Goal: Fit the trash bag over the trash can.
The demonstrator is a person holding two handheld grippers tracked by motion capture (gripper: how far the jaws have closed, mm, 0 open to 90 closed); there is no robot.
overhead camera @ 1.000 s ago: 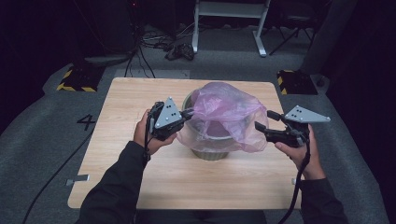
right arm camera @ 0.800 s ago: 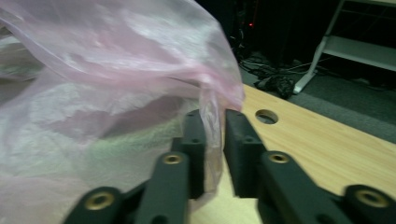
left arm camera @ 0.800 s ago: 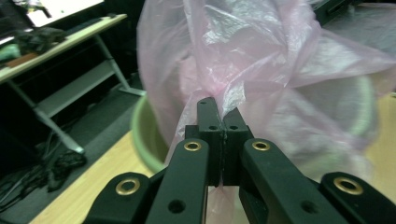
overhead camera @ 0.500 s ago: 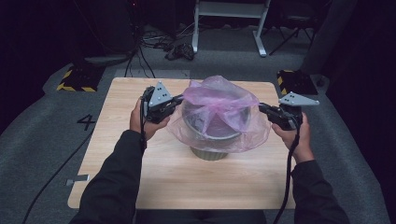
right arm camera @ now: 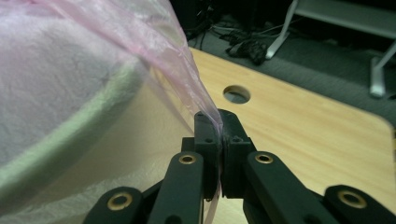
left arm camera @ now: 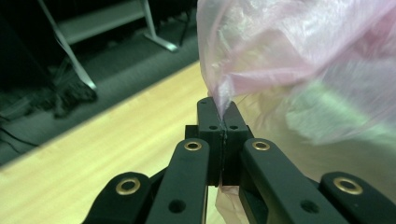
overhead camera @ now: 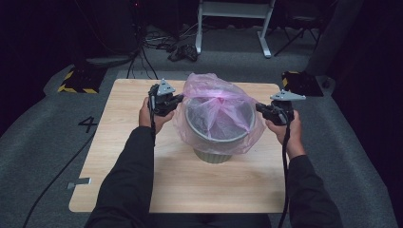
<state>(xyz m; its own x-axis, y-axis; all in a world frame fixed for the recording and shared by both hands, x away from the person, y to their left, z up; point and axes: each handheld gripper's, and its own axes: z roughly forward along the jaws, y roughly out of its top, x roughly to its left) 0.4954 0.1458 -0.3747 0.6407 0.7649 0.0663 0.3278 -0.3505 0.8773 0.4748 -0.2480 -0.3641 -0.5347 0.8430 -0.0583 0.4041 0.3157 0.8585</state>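
A thin pink plastic bag (overhead camera: 216, 102) is seen at the centre of the high view, draped over and around a round grey-green bin (overhead camera: 217, 135) that stands on a light wooden table (overhead camera: 119, 156). The bag is stretched outward at both sides.

At centre left of the high view, the left gripper (overhead camera: 177, 100) is held against the bag's left edge. In the left gripper view, its jaws are seen pressed together on a pinched fold of the bag (left arm camera: 280, 60), which rises into the upper right of that frame.

At centre right of the high view, the right gripper (overhead camera: 259, 108) is held at the bag's right edge. In the right gripper view, its jaws, having just been closing, are clamped together on a strip of the bag (right arm camera: 107, 70), which is pulled taut toward the upper left. A round hole (right arm camera: 236, 94) is seen in the table just beyond.

Both forearms are covered by dark sleeves (overhead camera: 126, 190) entering from the bottom of the high view.
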